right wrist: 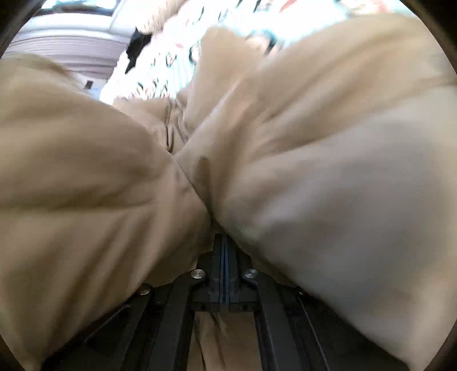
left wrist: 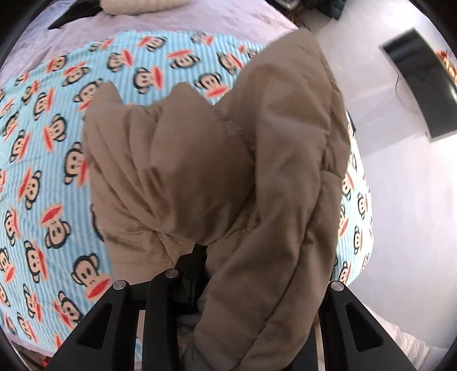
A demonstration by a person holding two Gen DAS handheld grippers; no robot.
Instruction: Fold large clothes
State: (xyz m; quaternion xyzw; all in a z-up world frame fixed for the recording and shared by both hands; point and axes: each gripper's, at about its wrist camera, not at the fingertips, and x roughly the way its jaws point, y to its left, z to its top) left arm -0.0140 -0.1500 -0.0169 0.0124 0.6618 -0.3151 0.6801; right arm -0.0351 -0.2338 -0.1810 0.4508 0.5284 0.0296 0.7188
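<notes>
A tan padded jacket (left wrist: 217, 159) hangs bunched from my left gripper (left wrist: 200, 248), which is shut on its fabric and holds it above the bed. The fingertips are buried in the folds. In the right wrist view the same jacket (right wrist: 314, 159) fills almost the whole frame. My right gripper (right wrist: 224, 242) is shut on it, its jaws pressed together with the cloth bulging out to both sides. The view is blurred.
A light-blue blanket with a monkey-face print (left wrist: 42, 159) covers the bed under the jacket. A lilac sheet (left wrist: 171, 20) and a pale pillow (left wrist: 137, 5) lie at the far end. White floor (left wrist: 400, 185) and a black object (left wrist: 422, 85) are to the right.
</notes>
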